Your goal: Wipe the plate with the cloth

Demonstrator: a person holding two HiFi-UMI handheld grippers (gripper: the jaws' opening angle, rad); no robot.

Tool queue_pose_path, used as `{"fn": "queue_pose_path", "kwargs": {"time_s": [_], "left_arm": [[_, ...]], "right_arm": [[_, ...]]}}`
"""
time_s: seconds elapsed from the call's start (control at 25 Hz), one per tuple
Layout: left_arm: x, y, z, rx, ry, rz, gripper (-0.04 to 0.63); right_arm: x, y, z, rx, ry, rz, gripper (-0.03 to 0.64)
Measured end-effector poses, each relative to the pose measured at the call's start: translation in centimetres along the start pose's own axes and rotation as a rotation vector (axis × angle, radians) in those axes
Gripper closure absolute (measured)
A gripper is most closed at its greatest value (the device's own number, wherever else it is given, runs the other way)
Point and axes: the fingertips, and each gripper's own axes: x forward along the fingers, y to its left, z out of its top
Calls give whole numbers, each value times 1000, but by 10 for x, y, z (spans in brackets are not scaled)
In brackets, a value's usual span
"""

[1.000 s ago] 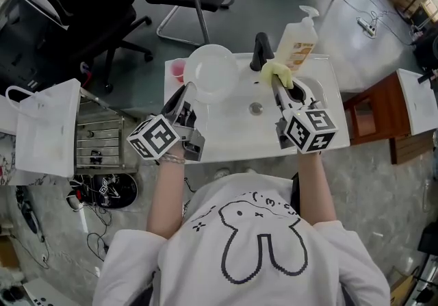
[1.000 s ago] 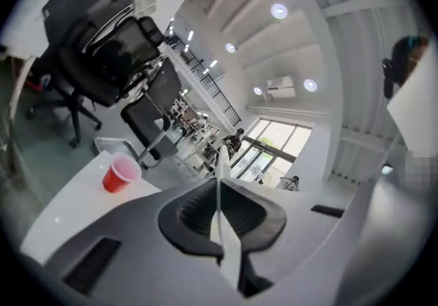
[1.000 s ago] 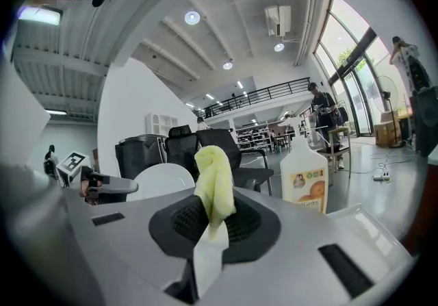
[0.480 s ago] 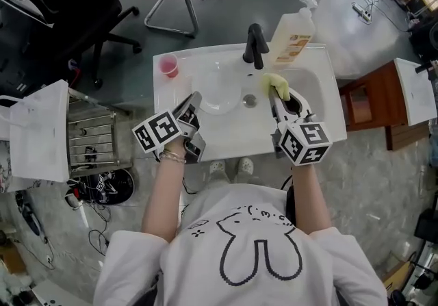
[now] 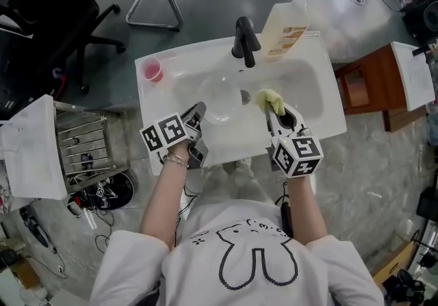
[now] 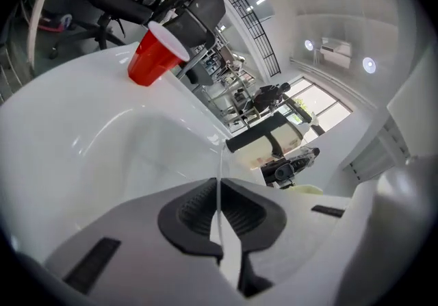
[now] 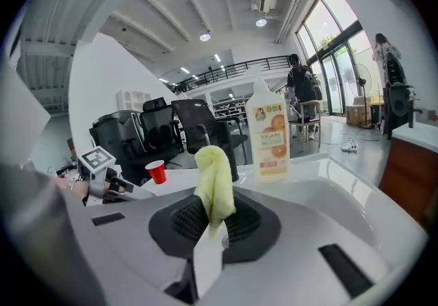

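A: What could go wrong from here?

B: Mostly the plate. The left claw is clamped on its thin rim alone, with nothing supporting the far side. I judge that a firm push from the cloth could make the plate pivot in the pads, or slip out and knock against the sink.

A: And the cloth?

B: The right claw is closed on it, with a yellow bunch sticking up past the tips. Only that bunch can wipe, so a flat approach risks hard claw tips scraping the plate. A dragging stroke might also tug the cloth free.

A: Anything nearby to hit?

B: The black faucet stands just beyond both tools, and a red cup sits on the sink's left corner. A wide sweep could clip either one.

A: Where is the plate now?

B: Over the basin, left of the drain. I cannot tell whether it rests on the bottom. The cloth is right of the drain, apart from the plate.

A: How are the 2 arms set?

B: Both forearms reach forward side by side. The claws tip slightly down into the sink, with their marker cubes over its near rim.
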Motion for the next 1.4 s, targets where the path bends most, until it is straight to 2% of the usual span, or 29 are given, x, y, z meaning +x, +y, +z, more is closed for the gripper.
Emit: {"fn": "queue_pose_path", "kwargs": {"time_s": [0.28,0.52,0.76,0.92,1.12,1.4], "left_arm": [[40,27,-22,-2,143,70,575],[67,50,-38,-26,245,124,575],[77,64,-45,-28,299,176,575],[78,81,-45,27,312,274,561],[84,94,-47,74,332,337,543],[85,109,-53,278,399,475,506]], "right_arm": [[5,-9,-22,27,67,-28,568],[7,-22,-31,64,81,-67,568],[4,-28,-30,77,79,-85,568],[2,-30,-27,83,73,-94,568],[3,-25,-27,72,79,-89,568],[1,-21,-28,55,84,-87,568]]}}
